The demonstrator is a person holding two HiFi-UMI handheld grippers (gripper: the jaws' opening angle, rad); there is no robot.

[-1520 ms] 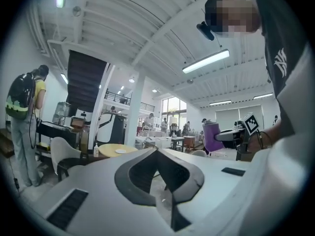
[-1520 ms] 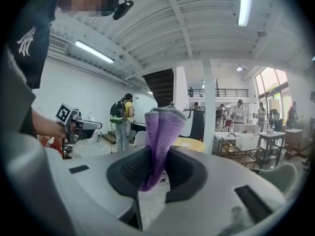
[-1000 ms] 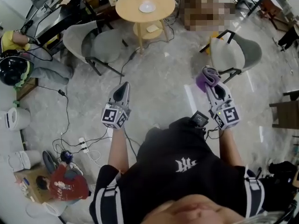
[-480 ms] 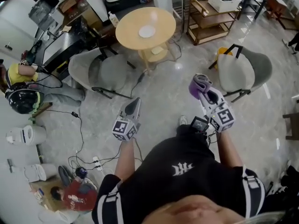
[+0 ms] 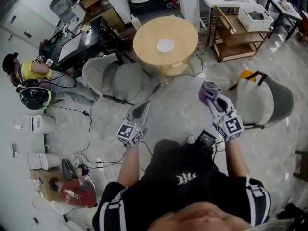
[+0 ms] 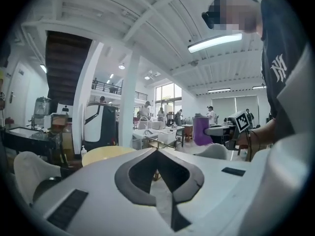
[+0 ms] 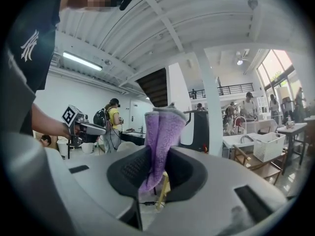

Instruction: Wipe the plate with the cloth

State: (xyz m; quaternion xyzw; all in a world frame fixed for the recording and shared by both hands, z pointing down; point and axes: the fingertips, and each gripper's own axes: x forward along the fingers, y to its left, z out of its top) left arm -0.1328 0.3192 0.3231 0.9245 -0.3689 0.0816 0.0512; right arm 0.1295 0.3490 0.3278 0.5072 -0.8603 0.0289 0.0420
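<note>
A white plate (image 5: 165, 45) lies on the round wooden table (image 5: 144, 37), well ahead of both grippers. My right gripper (image 5: 211, 94) is shut on a folded purple cloth (image 5: 208, 90), which stands up between its pads (image 7: 162, 132). My left gripper (image 5: 143, 108) is held in the air beside it, shut with nothing between its jaws. In the left gripper view the jaws (image 6: 157, 152) meet, with the table top (image 6: 106, 154) beyond them. Both grippers hang over the floor, short of the table.
A grey chair (image 5: 113, 78) stands left of the table and another (image 5: 264, 100) to the right. A wooden rack (image 5: 238, 35) with a white bin is behind right. Cables (image 5: 86, 124) trail on the floor; a person in yellow (image 5: 33, 73) sits at far left.
The person has walked towards the round table, carrying both grippers forward. The table and plate now sit closer. The cloth stays in the right gripper.
</note>
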